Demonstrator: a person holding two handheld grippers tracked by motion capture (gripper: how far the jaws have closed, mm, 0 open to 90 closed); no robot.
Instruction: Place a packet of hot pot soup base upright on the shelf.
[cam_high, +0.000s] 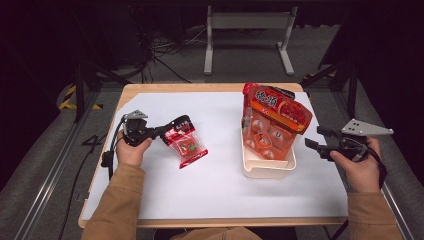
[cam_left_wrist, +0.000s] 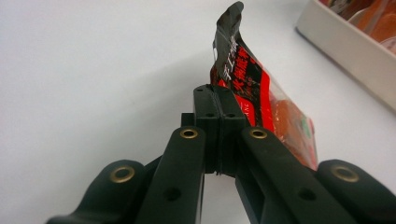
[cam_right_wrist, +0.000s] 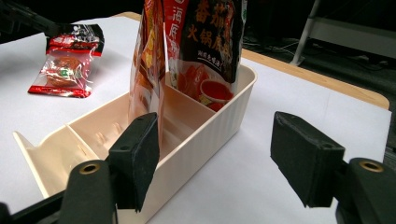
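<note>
A small red and black snack packet (cam_high: 186, 143) lies left of centre on the white sheet, and my left gripper (cam_high: 166, 131) is shut on its black top edge. In the left gripper view the jaws (cam_left_wrist: 215, 100) stand pressed together on that edge and the packet (cam_left_wrist: 268, 100) slopes away to the right. My right gripper (cam_high: 314, 138) is open just right of a cream bin (cam_high: 267, 171). In the right gripper view the gripper (cam_right_wrist: 222, 158) has nothing between its pads (cam_right_wrist: 140, 156) and faces the bin (cam_right_wrist: 210, 126). The far snack packet (cam_right_wrist: 65, 65) shows at the upper left.
Two large orange and red pouches (cam_high: 275, 117) stand in the bin, leaning toward the back; one pouch (cam_right_wrist: 152, 56) stands close to my right gripper's left pad. The bin has dividers. The table's wooden rim (cam_high: 210, 87) borders the sheet, with dark floor, cables and a metal stand beyond.
</note>
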